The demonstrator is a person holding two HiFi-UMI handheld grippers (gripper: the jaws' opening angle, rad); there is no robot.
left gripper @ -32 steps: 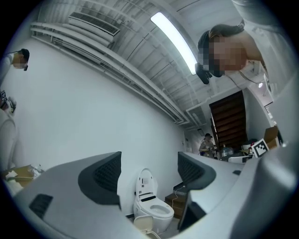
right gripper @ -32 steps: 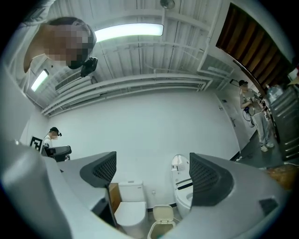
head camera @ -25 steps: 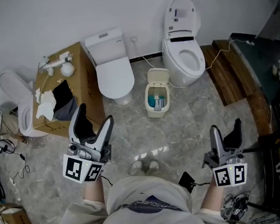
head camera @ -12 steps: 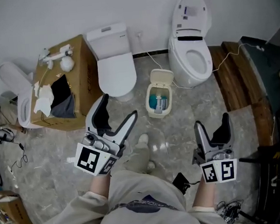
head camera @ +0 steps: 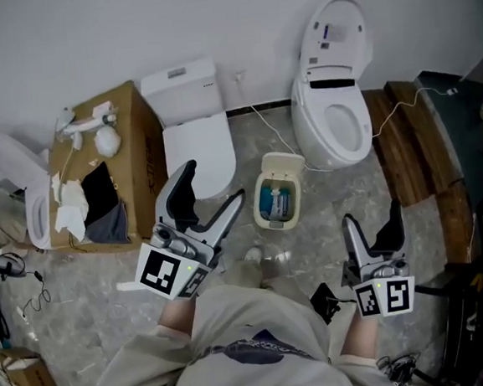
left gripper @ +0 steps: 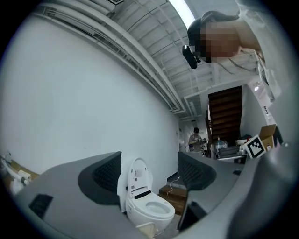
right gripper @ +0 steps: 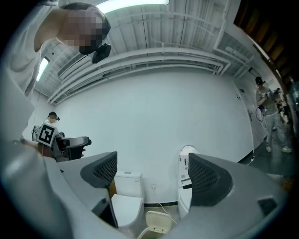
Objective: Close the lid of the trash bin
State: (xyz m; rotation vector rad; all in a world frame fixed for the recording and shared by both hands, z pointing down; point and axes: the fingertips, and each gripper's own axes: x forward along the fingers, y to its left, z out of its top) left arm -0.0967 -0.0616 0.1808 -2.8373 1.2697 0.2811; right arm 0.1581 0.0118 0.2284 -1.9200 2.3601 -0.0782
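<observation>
The small cream trash bin (head camera: 277, 202) stands on the marble floor between two toilets, its lid (head camera: 282, 164) tipped up and back and blue rubbish showing inside. My left gripper (head camera: 213, 186) hovers open just left of the bin, nothing between its fingers. My right gripper (head camera: 371, 216) is open too, lower right of the bin and apart from it. The right gripper view shows the raised lid (right gripper: 158, 221) low between the open jaws of the right gripper (right gripper: 154, 175). In the left gripper view, the left gripper (left gripper: 149, 172) frames the open toilet (left gripper: 147, 205).
A closed white toilet (head camera: 193, 142) stands left of the bin, an open-lidded one (head camera: 335, 112) to its right with a cable running along the floor. A cardboard box (head camera: 96, 159) with cloths sits at left. Wooden steps (head camera: 406, 148) lie at right. My shoes (head camera: 256, 262) are near the bin.
I have stepped closer to the bin. The left gripper rose and moved right, toward the bin's left side. The right gripper stayed low at the right. Both stayed open.
</observation>
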